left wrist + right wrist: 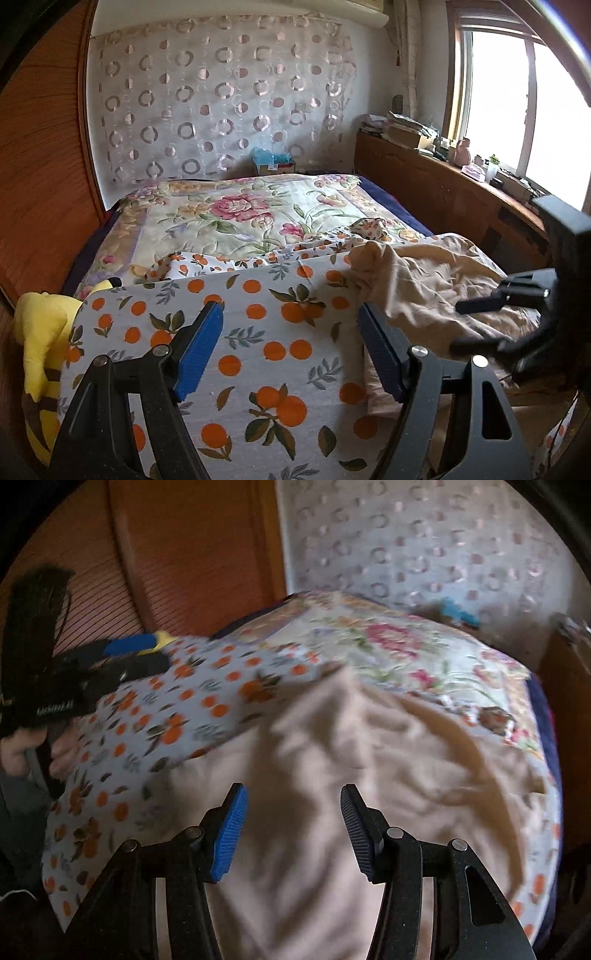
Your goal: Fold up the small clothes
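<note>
Both grippers were empty over the bed. Left gripper (290, 347) had its jaws spread wide above the orange-print cloth (258, 317), pads clear of any fabric. Right gripper (293, 830) had its jaws parted too, nothing pinched between them — it hovered over the beige garment (332, 757).

The garment lay crumpled on the orange-print cloth, toward the window side of the bed, with one peak bunched up near the floral quilt (236, 214).

Risks, as I judged them:
- Beige fabric looked thin, soft and heavily creased, so a pinch could catch two layers or only a wrinkle, not a true edge.
- The cloth underneath was equally limp — a low grab could lift it along with the garment.
- No hem or corner was clearly readable under the right gripper; its view was blurred.
- The yellow plush toy (40, 332) sat at the cloth's left edge, and a drag that way could snag it.
</note>
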Demonstrator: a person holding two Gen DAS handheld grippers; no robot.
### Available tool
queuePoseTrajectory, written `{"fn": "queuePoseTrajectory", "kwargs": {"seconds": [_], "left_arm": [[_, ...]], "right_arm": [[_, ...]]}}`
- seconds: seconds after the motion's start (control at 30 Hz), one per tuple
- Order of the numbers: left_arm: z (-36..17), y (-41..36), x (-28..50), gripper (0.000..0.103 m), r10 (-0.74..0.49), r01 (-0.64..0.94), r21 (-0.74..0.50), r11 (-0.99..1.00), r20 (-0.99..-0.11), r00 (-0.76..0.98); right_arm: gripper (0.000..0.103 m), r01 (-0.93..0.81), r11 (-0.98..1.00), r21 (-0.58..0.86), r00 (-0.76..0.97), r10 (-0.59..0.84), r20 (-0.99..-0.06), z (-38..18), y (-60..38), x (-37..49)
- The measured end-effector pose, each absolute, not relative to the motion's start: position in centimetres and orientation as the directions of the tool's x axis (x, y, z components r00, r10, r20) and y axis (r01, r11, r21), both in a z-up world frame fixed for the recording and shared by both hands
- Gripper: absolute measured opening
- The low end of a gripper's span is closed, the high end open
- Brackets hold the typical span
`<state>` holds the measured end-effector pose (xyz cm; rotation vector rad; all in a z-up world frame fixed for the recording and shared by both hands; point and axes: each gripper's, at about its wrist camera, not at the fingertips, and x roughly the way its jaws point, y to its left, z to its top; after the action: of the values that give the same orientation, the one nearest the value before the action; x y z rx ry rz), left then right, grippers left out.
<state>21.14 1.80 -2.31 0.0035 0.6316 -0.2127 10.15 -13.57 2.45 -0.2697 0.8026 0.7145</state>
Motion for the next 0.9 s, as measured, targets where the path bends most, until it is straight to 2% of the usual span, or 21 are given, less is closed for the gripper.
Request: {"fn": "queuePoseTrajectory", "kwargs": {"seconds": [0.37,0.73,0.8,0.83,0.9], "left_arm": [[-2.3,2.7,20.7,0.076,-0.173,0.159,-0.073,0.985,-0.561,0.810],[-2.2,3.0,20.6,0.076,-0.172,0.154,-0.080,0.985,-0.558,0.811],[-2.1,2.9,20.6,0.076,-0.171,0.154,-0.079,0.985,-0.559,0.811],[-2.1,2.9,20.6,0.076,-0.172,0.155,-0.079,0.985,-0.559,0.811],[-2.1,2.9,20.6,0.076,-0.176,0.157,-0.081,0.984,-0.558,0.811]], "right_arm": [[0.054,-0.753,0.655,0.058,0.385,0.510,-0.769,1.1,-8.0,11.4],[0.054,-0.781,0.624,-0.036,0.406,0.462,-0.789,-1.1,-4.5,11.2],[0.030,-0.771,0.634,-0.064,0.434,0.450,-0.781,-1.2,-4.5,11.2],[0.009,-0.768,0.635,-0.077,0.445,0.444,-0.778,-1.2,-4.7,11.1],[0.008,-0.767,0.642,-0.005,0.408,0.482,-0.775,-0.6,-5.8,11.7]]}}
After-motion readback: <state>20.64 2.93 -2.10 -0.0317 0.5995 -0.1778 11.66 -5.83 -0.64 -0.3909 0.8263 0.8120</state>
